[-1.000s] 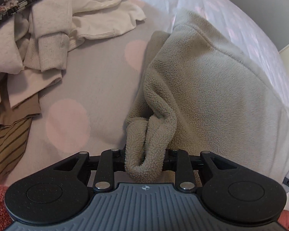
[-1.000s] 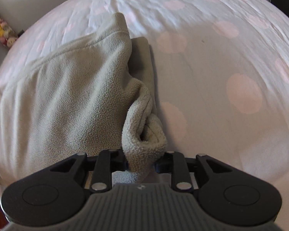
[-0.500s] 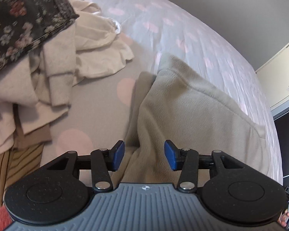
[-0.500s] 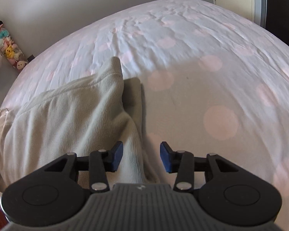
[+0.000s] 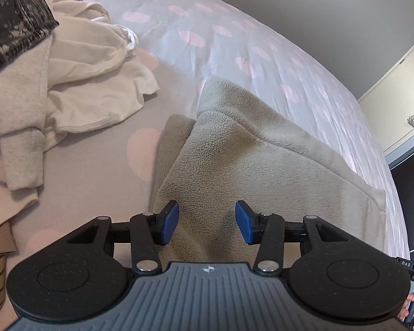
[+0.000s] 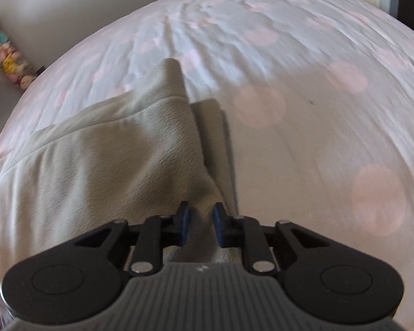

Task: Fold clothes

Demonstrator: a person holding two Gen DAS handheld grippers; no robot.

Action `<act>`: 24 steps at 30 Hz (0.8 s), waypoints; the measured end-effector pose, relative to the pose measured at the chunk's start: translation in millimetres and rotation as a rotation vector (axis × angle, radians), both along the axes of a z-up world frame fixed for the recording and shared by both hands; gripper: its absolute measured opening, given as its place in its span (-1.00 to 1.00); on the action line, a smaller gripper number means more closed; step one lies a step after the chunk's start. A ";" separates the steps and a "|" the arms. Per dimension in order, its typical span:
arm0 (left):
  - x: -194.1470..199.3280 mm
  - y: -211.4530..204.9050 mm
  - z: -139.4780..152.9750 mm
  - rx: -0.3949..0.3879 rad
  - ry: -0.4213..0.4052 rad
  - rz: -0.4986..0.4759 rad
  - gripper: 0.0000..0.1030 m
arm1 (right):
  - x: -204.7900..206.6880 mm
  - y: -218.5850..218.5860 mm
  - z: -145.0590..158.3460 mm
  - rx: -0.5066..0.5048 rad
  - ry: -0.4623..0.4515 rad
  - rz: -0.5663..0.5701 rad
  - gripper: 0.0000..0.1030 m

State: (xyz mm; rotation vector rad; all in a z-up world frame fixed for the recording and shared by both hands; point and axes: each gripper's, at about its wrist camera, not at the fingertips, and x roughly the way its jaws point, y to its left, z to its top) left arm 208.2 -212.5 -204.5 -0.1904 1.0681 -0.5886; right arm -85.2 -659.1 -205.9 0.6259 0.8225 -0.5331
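Left wrist view: the left gripper [image 5: 207,226] hovers with jaws apart and empty over the near edge of the grey fleece [image 5: 262,160], which lies folded on the spotted bedsheet [image 5: 207,35] beside a pile of unfolded clothes [image 5: 69,82].

Right wrist view: the right gripper [image 6: 200,226] is closing, nothing pinched, above the fleece's right edge [image 6: 110,165]. It could catch only 1 layer and drag the fold open.

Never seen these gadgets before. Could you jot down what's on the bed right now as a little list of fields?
surface: bed, pink-dotted sheet
garment in work: grey fleece, lying folded
left gripper: open above the fleece, holding nothing
right gripper: closing, fleece edge under the gap, pads not pressing
waiting pile: cream clothes, a dark flowered piece on top
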 end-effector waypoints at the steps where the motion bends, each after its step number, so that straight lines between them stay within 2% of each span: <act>1: 0.6 0.1 -2.7 0.000 0.000 -0.003 -0.17 | -0.3 -0.5 -2.0 -0.005 -0.006 -0.018 -0.59; 3: 2.3 1.0 -4.0 -0.004 -0.004 -0.008 -0.17 | -3.9 -0.9 0.1 -0.020 -0.021 -0.043 -0.49; 6: 8.5 3.0 13.3 -0.009 -0.063 0.006 -0.10 | -16.2 -6.6 12.1 -0.031 -0.106 -0.086 -0.46; 7: 12.2 3.0 18.9 -0.009 -0.088 0.010 -0.02 | -17.3 -10.1 16.1 -0.032 -0.131 -0.083 -0.31; 10: 29.6 -2.9 29.4 -0.027 -0.121 -0.021 0.02 | -12.0 -22.9 25.7 0.000 -0.204 -0.053 0.10; 12: 41.3 -10.0 29.4 -0.035 -0.115 -0.040 0.03 | -3.7 -30.8 29.9 0.025 -0.242 -0.028 0.17; 15: 55.7 -23.2 22.4 -0.053 -0.098 -0.064 0.06 | 14.3 -38.0 31.1 0.020 -0.251 -0.006 0.31; 20: 74.8 -39.0 9.0 -0.059 -0.089 -0.067 0.06 | 43.4 -58.8 22.0 0.053 -0.267 0.011 0.30; 21: 78.7 -41.6 6.4 -0.068 -0.085 -0.063 0.01 | 48.9 -63.9 18.6 0.065 -0.270 0.012 0.25; 23: 82.3 -46.0 3.5 -0.066 -0.087 -0.057 -0.15 | 56.8 -70.3 11.4 0.111 -0.281 0.020 -0.10; 24: 83.1 -47.7 2.2 -0.058 -0.088 -0.055 -0.32 | 59.3 -71.8 8.3 0.141 -0.296 0.029 -0.36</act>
